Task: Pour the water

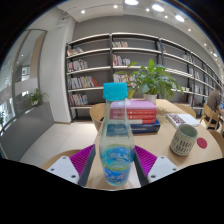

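Gripper [116, 163] clenched on bottle [117, 150]: both pink pads [82, 159] press its sides. Bottle upright, clear plastic, blue label, blue cap; water fills most of it. It sits over the table's [160, 155] near edge; contact with the wood hidden. Mug [184, 139] stands to the right, apart from the bottle, toward the right edge. Book stack [140, 114] lies mid-table behind the bottle. Plant [152, 78] behind the books. Bookshelves [95, 68] along far wall.
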Demonstrator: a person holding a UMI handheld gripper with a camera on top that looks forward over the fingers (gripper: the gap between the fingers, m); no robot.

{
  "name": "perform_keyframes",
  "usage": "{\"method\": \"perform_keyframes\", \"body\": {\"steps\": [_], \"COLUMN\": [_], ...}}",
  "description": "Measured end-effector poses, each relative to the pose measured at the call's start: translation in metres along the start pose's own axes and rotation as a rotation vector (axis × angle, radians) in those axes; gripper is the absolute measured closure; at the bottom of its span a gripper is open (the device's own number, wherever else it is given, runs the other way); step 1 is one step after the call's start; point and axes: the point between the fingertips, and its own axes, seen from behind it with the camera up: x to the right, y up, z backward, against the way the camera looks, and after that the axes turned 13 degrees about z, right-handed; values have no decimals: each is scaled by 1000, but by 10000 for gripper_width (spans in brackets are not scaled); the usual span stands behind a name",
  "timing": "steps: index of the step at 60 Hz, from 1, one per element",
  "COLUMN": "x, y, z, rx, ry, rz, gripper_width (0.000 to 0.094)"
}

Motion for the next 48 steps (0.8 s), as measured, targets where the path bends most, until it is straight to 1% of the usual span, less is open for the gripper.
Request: {"method": "perform_keyframes", "body": {"steps": [3, 4, 6, 8, 10, 15, 21, 27, 36, 48], "x": [0, 1, 5, 6, 7, 10, 9, 9, 4, 48], "y": [4, 5, 4, 6, 10, 10, 12, 12, 19, 48], "z": [-6, -10, -16, -17, -16, -21, -19, -19, -18, -16], "rx": [34, 39, 56, 71, 92, 139, 158, 162, 167, 139], "ry": [-1, -4, -13, -26, -30, -25, -6, 24, 106, 162], "rz": [7, 7, 6, 5, 6, 2, -17, -26, -103, -546], "gripper_width": [214, 229, 280, 352, 364, 458, 545, 546, 546, 542]}}
